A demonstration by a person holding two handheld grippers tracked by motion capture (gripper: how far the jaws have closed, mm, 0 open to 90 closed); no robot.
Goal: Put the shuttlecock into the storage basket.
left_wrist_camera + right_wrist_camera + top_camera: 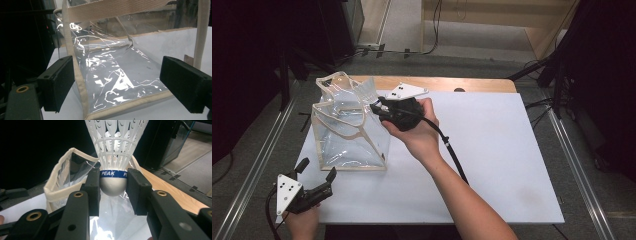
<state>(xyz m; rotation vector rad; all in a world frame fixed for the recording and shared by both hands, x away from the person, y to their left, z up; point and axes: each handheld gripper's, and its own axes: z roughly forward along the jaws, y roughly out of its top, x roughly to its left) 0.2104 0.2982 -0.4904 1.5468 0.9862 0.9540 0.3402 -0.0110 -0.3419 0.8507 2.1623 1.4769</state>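
A white sheet covers the wooden bench [492,150], with grey floor and dark stands around it. On the sheet's left part stands a clear plastic bag [347,135] with cream fabric trim, its mouth gaping upward and its handles slumped. The right tool [379,109] is at the bag's upper rim and grips a white shuttlecock [113,157] by its rounded cork base, just under the blue band, feathers pointing away from the hand; in the right gripper view the bag's open mouth lies just below and beyond the cork. The left tool [316,172] waits with jaws wide apart and nothing between them, near the bag's lower front corner but apart from it. By the look of it, the step in hand is carrying the shuttlecock to the opening. Next it must be brought squarely over the mouth, clear of the floppy trim, and lowered inside before letting go; the left tool could steady the limp wall.
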